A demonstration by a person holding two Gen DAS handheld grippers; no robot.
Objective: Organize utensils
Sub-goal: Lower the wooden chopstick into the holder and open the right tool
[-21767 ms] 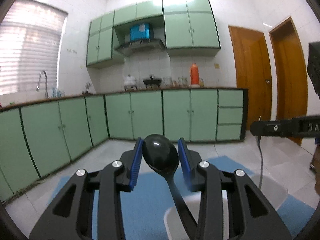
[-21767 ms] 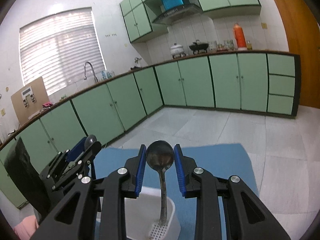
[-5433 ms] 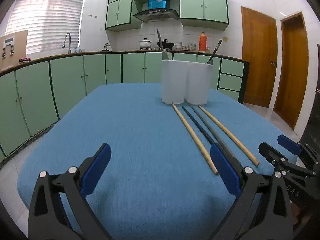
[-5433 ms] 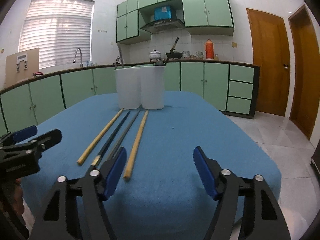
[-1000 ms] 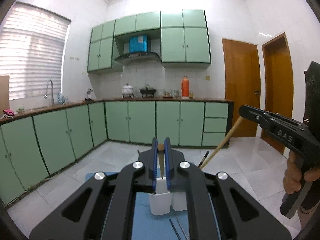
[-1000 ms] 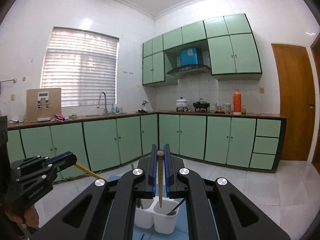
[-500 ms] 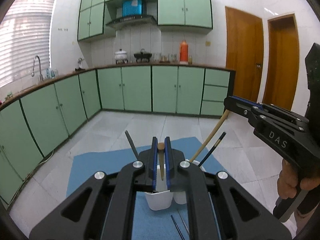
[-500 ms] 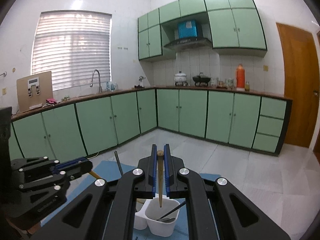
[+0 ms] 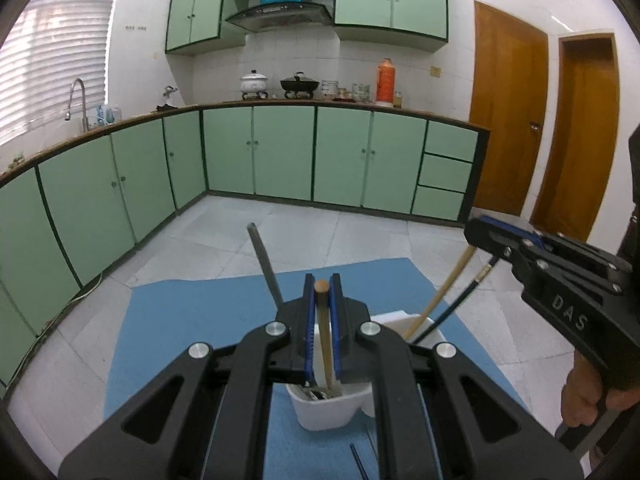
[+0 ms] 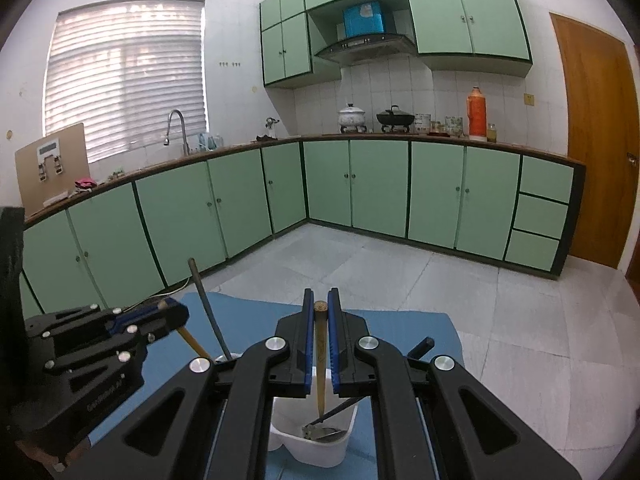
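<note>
My left gripper is shut on a wooden chopstick whose lower end dips into the left cup of a white two-cup holder. A grey spoon handle stands in that cup. My right gripper is shut on another wooden chopstick, its tip inside the right cup, beside a black-handled spoon. The right gripper also shows in the left wrist view with its chopstick. The left gripper shows in the right wrist view.
The holder stands on a table with a blue cloth. Two dark chopsticks lie on the cloth in front of the holder. Green kitchen cabinets and a tiled floor lie beyond the table.
Both grippers have tilted down and moved closer to the holder. The tips of both chopsticks now reach into the cups.
</note>
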